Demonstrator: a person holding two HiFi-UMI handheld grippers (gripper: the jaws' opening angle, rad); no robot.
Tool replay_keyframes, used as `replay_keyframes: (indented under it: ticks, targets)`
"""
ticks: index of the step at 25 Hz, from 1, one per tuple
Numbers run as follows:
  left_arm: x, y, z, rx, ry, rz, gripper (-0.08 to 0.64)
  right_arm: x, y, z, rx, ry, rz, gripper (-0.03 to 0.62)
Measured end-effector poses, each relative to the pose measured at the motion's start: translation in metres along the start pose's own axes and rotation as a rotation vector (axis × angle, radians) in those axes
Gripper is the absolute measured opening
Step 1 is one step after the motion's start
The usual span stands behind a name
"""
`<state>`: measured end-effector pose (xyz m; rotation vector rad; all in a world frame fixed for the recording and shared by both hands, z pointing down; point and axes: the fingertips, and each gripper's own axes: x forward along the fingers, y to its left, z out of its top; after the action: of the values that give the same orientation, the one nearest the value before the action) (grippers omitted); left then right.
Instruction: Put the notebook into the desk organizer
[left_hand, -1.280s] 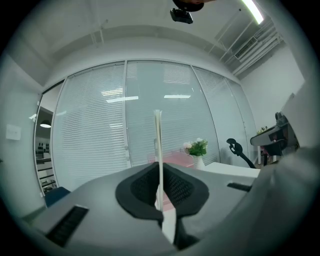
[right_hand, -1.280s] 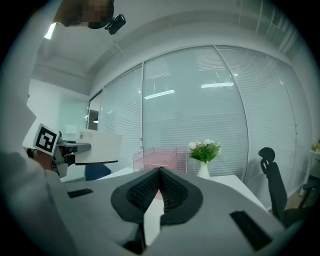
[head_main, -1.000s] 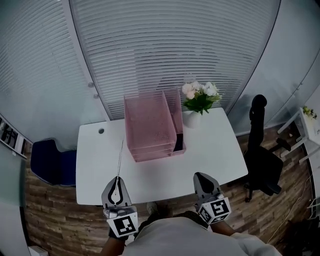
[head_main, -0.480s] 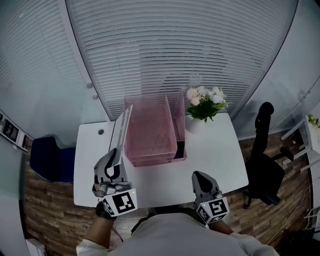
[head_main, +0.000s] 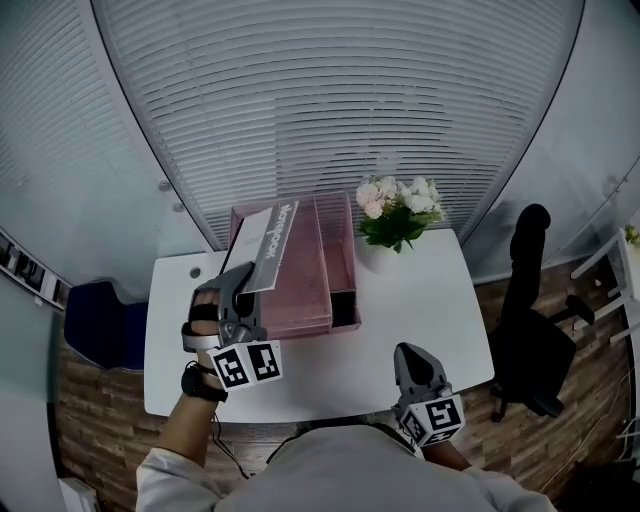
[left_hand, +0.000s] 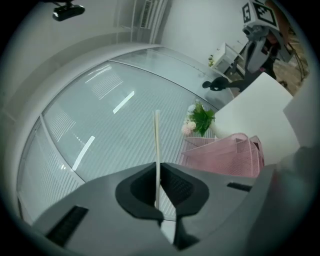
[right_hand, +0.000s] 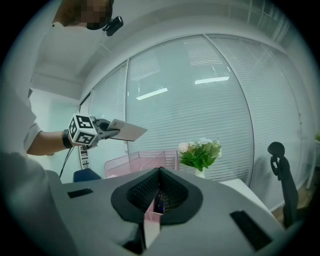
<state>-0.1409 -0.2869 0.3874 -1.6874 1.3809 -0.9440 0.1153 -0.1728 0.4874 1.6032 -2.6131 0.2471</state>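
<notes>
- Notebook (head_main: 262, 245): held in the air, tilted, above the left part of the pink desk organizer (head_main: 325, 300).
- Left gripper (head_main: 238, 292): fingers clenched on the notebook's near edge.
- Right gripper (head_main: 410, 358): fingers pressed together, grasping nothing, over the front edge of the counter (head_main: 430, 300).
- Flower vase (head_main: 380, 255): just right of the organizer.

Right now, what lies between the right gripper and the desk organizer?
Nothing but bare white desk separates the right gripper from the pink desk organizer; the head view shows that stretch.
</notes>
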Motion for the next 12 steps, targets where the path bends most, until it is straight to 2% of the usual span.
replay_keyframes:
  ticks: [7, 12]
  targets:
    - [0.055, -0.054, -0.021, 0.195, 0.124, -0.166, 0.017, -0.009, -0.029, -0.005, 0.020, 0.008, -0.029, 0.014]
    - [0.076, -0.091, -0.037, 0.264, 0.208, -0.295, 0.017, -0.015, -0.048, -0.007, 0.017, -0.002, -0.053, 0.014]
